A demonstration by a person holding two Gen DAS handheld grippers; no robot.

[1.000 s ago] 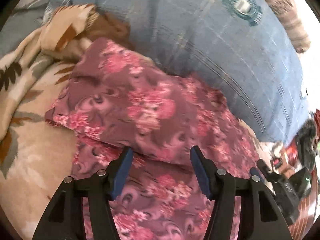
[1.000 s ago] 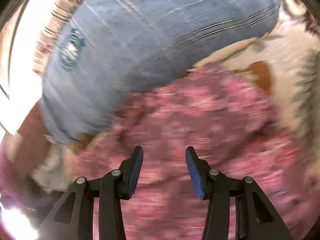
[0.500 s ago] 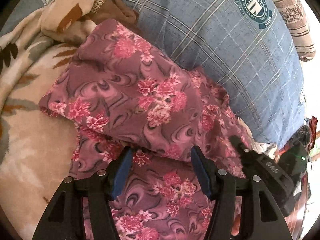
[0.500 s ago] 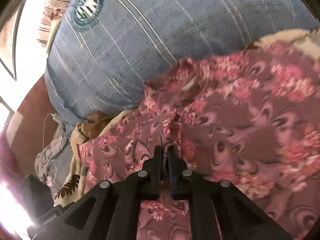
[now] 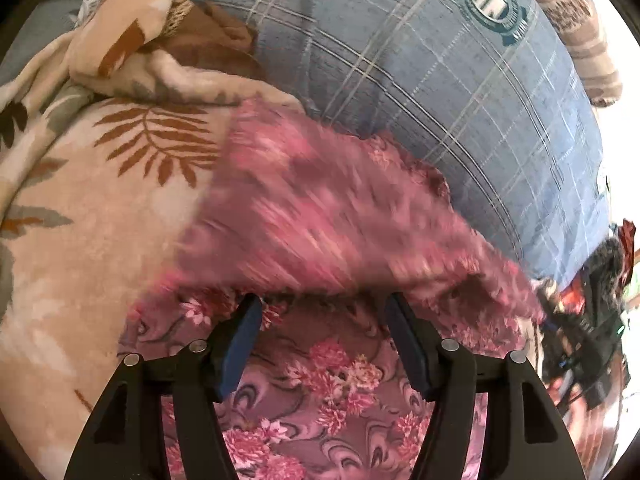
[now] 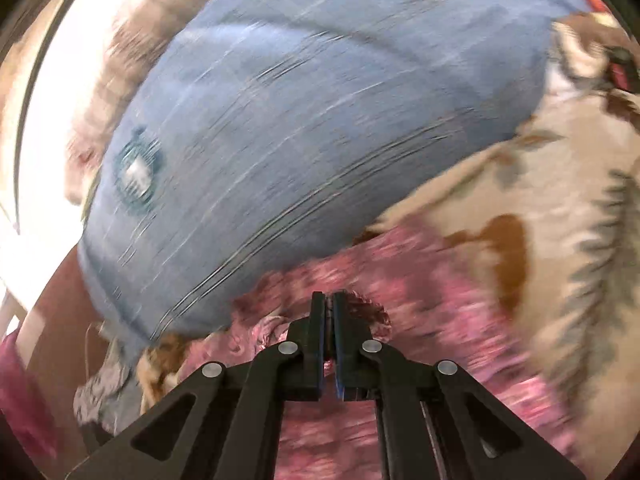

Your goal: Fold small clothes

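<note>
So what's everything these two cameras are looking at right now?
garment: one, maroon with pink flowers, spread on the blanket in front of both grippers, its upper fold blurred.
blanket: one, cream with brown and grey leaves, under the garment.
pillow: one, blue plaid with a teal round badge, behind the garment.
striped cloth: one, beige and brown, beyond the pillow.
dark clutter: count unclear, black and red, at the right edge.
left gripper: black with blue pads, jaws opening, nothing pinched, over the garment.
right gripper: black with blue pads, shut on the garment's edge.
</note>
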